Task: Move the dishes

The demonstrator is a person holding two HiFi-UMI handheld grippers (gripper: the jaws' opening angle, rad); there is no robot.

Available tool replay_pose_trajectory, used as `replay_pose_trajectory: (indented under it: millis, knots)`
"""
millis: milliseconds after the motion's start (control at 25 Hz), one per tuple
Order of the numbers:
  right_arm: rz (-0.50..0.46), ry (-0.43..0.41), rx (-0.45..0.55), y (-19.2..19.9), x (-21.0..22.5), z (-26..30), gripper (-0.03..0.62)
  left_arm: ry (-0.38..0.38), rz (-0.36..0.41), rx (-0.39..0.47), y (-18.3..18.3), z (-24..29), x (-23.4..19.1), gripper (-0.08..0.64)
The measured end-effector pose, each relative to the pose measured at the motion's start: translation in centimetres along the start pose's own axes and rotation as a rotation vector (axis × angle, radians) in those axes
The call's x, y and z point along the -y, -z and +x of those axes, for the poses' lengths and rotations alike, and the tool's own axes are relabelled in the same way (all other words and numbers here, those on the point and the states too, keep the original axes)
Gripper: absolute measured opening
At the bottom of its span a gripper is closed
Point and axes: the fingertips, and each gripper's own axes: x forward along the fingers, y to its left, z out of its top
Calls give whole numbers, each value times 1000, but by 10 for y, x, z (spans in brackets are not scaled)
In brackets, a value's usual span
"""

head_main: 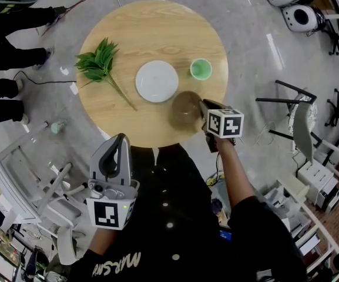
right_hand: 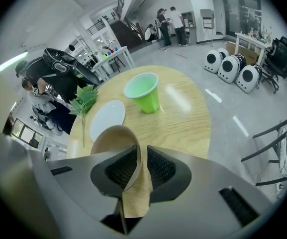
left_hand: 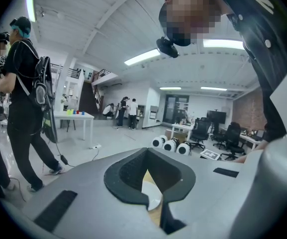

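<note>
Right gripper view shows the right gripper clamped on the near rim of the brown bowl, at the near-right edge of the table. The white plate lies just ahead-left of the bowl. The left gripper, jaws together and empty, is off the table.

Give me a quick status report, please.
Right claw shut on brown bowl rim. Left claw shut, empty, near table edge. White plate, green cup close by.
</note>
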Motion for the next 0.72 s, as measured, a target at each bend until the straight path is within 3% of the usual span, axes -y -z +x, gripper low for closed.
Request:
replay_pose_trajectory:
  millis: [120,200,280,440,560,720]
  knots:
    - [1,9,77,-15,3,-17,72,8,23,35,-9,0,1,17]
    - [-23,5,181,-33,2,-35,67,7,8,28,-12,0,3,17]
    - [-94,9,330,-61,-5,-61,2,8,7,36,-17,0,4,17]
    - [-249,-45,583,-122,-30,-115,2,12,13,64,-29,0,7,17]
    - [-372,-169,569,-156,-53,-122,2,13,9,74,-33,0,10,17]
    - [-611,-279,358,-179,-80,-90,2,9,1,72,-30,-1,9,17]
